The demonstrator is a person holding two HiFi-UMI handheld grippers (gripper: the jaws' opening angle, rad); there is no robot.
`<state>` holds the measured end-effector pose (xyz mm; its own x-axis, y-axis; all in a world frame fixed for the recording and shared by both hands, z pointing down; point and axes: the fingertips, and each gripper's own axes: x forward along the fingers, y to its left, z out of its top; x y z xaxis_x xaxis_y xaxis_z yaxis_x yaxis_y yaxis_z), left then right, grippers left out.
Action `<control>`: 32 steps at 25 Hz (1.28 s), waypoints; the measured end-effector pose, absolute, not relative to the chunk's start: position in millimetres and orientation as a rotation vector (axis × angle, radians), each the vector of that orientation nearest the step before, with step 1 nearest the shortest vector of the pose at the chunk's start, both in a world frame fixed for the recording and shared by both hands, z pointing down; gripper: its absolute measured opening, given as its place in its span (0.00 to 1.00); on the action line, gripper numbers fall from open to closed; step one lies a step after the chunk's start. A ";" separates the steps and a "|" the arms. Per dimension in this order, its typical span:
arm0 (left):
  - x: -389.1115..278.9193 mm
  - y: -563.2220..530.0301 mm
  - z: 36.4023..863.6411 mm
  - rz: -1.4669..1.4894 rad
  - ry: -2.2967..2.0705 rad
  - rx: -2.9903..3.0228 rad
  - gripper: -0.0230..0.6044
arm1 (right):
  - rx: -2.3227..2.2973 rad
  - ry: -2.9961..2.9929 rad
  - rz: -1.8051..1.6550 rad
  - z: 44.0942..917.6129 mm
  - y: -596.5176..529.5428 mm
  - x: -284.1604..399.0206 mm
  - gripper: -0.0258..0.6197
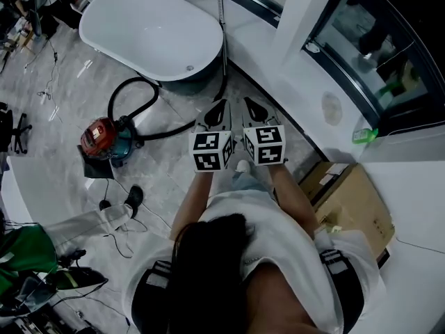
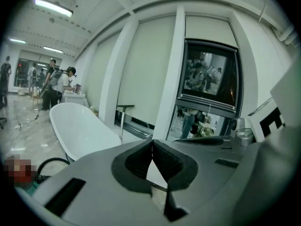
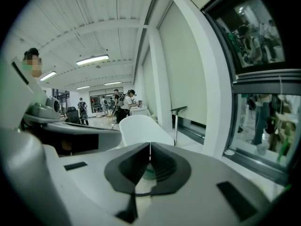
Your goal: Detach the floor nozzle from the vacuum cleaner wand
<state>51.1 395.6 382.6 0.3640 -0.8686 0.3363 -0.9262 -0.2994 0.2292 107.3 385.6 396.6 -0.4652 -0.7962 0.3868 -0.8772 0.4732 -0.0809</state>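
Left gripper (image 1: 221, 110) and right gripper (image 1: 252, 110) are held side by side, well short of the work. Both sets of jaws are clenched with nothing between them.

Head view only: a red vacuum canister (image 1: 104, 138) sits on the floor. Its black hose (image 1: 132, 89) loops toward the bathtub (image 1: 153, 30). The wand (image 1: 222, 26) stands upright beside the bathtub, its top cut off by the frame edge.

Both gripper views show that top: a flat crosspiece, apparently the floor nozzle (image 2: 125, 106), on the wand.
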 end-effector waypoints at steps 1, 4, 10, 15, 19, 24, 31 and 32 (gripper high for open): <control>52.9 391.5 383.3 0.206 -1.570 2.247 0.04 | 1.416 -2.431 0.386 396.9 381.2 108.3 0.06; 59.4 378.1 385.7 0.210 -1.585 2.237 0.04 | 1.391 -2.442 0.375 397.8 367.7 112.4 0.06; 77.7 349.9 389.9 0.237 -1.592 2.237 0.04 | 1.396 -2.435 0.343 399.6 343.4 131.9 0.06; 95.2 341.0 391.8 0.258 -1.574 2.253 0.04 | 1.413 -2.407 0.358 405.1 329.7 146.9 0.06; 95.7 338.4 393.7 0.248 -1.589 2.238 0.04 | 1.408 -2.417 0.365 405.5 324.9 149.5 0.06; 87.0 333.4 394.2 0.232 -1.621 2.215 0.04 | 1.390 -2.426 0.365 408.4 322.9 144.8 0.06; 88.7 315.5 394.2 0.214 -1.629 2.211 0.04 | 1.377 -2.428 0.365 411.0 308.3 148.0 0.06; 89.1 313.7 394.6 0.214 -1.626 2.211 0.04 | 1.379 -2.425 0.364 411.0 306.1 148.8 0.06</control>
<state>89.1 313.7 394.6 0.3165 -0.8839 0.3442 -0.9430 -0.2536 0.2156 148.8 306.1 411.0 -0.4789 -0.7806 0.4016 -0.8642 0.4997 -0.0592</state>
